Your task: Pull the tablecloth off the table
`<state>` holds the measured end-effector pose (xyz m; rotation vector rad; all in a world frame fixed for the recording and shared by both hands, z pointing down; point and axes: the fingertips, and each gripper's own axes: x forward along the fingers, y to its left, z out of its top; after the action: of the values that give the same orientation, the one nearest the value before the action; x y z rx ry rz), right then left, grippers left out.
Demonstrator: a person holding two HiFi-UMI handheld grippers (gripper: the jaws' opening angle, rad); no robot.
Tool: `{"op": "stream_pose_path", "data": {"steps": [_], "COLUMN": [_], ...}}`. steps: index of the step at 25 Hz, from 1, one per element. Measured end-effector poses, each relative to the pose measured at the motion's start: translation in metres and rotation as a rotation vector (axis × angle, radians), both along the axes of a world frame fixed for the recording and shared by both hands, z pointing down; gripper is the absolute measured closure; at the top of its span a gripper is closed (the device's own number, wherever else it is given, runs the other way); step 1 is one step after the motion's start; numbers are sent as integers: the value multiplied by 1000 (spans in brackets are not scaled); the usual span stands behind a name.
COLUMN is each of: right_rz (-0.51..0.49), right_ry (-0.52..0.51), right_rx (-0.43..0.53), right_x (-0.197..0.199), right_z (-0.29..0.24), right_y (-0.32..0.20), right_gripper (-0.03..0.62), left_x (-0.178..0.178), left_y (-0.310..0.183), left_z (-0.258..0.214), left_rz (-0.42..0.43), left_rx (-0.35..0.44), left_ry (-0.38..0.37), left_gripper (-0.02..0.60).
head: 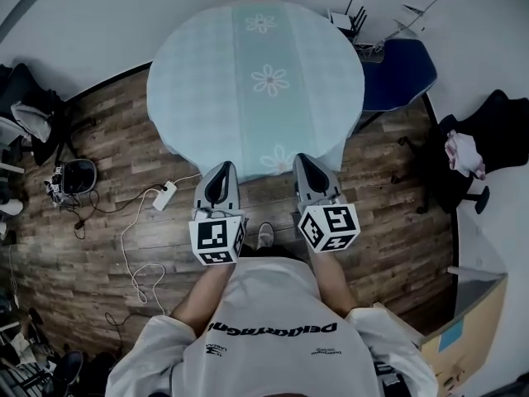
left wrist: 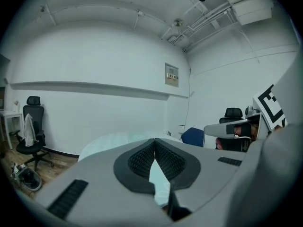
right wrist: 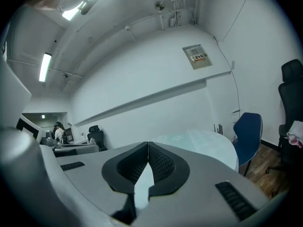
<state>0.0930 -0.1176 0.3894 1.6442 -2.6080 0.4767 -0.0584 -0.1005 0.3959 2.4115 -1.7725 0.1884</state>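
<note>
The pale flowered tablecloth (head: 256,81) lay spread over the round table at the upper centre of the head view, and it hid the tabletop. Just below its near edge, the left gripper (head: 221,169) and right gripper (head: 304,159) pointed toward it. Both had their jaws pressed together, with nothing between them. A blue chair (head: 397,73) stood at the upper right.

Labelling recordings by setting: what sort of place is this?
Probably an office or lab workroom: a black swivel office chair stands by the white wall, a white power strip with loose cables lies on the wood-plank floor, and bare pipes run along the ceiling.
</note>
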Motion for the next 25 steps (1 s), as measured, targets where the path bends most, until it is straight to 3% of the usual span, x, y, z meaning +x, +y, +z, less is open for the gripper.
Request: {"op": "stream_pose_path", "data": {"steps": [9, 17, 20, 25], "right_rz": [12, 18, 20, 34], "right_ry": [24, 75, 90, 117], "right_rx": [-88, -150, -178, -255], "right_x": [7, 3, 1, 0], "right_z": [42, 88, 110, 155], "right_y": [-56, -131, -164, -223], "right_gripper": [562, 555, 526, 383], "left_x": [-10, -20, -27, -42], "left_y": [-53, -129, -162, -216], "left_z": [30, 76, 100, 143], "left_rz": [-29, -43, -50, -69], "left_rx": [-58, -129, -173, -243], "left_ry": [-23, -13, -14, -12], "left_gripper": [565, 562, 488, 421]}}
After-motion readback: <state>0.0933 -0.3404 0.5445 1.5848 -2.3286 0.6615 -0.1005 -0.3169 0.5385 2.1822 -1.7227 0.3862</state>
